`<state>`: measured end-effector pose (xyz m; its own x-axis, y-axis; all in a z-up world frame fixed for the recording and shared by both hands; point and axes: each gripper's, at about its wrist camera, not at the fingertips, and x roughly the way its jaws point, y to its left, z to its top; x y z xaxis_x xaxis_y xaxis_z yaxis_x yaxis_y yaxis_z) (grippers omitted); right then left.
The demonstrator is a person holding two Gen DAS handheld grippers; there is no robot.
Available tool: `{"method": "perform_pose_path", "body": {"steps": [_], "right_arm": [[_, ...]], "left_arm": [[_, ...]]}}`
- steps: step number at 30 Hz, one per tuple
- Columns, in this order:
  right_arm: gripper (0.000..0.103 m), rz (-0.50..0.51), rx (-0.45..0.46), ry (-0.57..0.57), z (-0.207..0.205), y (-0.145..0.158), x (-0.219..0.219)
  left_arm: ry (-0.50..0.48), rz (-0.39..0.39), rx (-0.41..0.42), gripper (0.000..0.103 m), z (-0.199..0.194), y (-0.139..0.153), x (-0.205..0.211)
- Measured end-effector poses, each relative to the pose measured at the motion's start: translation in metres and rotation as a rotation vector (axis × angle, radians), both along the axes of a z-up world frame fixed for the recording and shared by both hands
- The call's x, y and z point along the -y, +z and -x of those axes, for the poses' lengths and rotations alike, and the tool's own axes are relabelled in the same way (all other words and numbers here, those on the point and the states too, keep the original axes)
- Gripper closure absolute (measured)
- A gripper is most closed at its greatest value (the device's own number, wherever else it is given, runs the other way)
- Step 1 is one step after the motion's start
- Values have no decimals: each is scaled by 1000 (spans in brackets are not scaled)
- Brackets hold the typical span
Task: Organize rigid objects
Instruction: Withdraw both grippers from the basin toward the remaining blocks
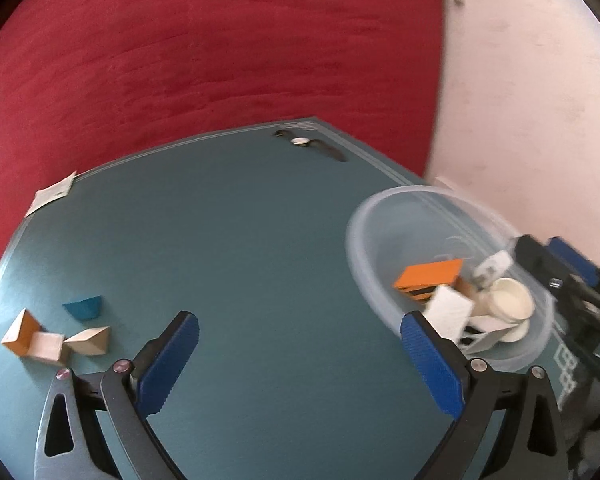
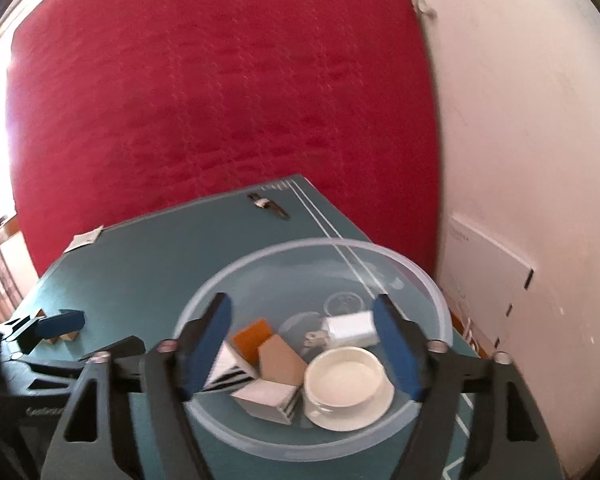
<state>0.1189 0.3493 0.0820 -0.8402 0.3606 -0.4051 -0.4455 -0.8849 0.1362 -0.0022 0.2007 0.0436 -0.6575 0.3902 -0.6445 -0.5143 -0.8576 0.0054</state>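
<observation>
Jaws of my left gripper (image 1: pixel 300 354) stand wide apart over bare teal table (image 1: pixel 260 240) — nothing between. My right gripper (image 2: pixel 302 344), also spread and empty, hangs over the clear bowl (image 2: pixel 260 258) holding orange box (image 2: pixel 252 338), white charger (image 2: pixel 350 330), cream cup (image 2: pixel 346 376). Wooden blocks (image 1: pixel 48 340) lie far left.

The middle of the teal worktop (image 1: pixel 260 240) lies bare and passable. Wooden blocks (image 1: pixel 56 338) crowd its left edge, the clear bowl (image 1: pixel 364 256) blocks the right, a wristwatch (image 1: pixel 310 144) lies far back.
</observation>
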Motion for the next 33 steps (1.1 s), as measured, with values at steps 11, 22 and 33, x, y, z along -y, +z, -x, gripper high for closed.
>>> {"method": "perform_pose_path", "body": {"steps": [11,22,33], "right_arm": [[21,-10,48,125,10,-2,31],[21,-37,102,253,16,-5,71],[21,-43,166,411,38,-14,117]], "left_arm": [[93,11,-3,0,14,-4,34],[208,-12,-5,0,25,2,90],[315,-11,-1,0,41,-2,149]]}}
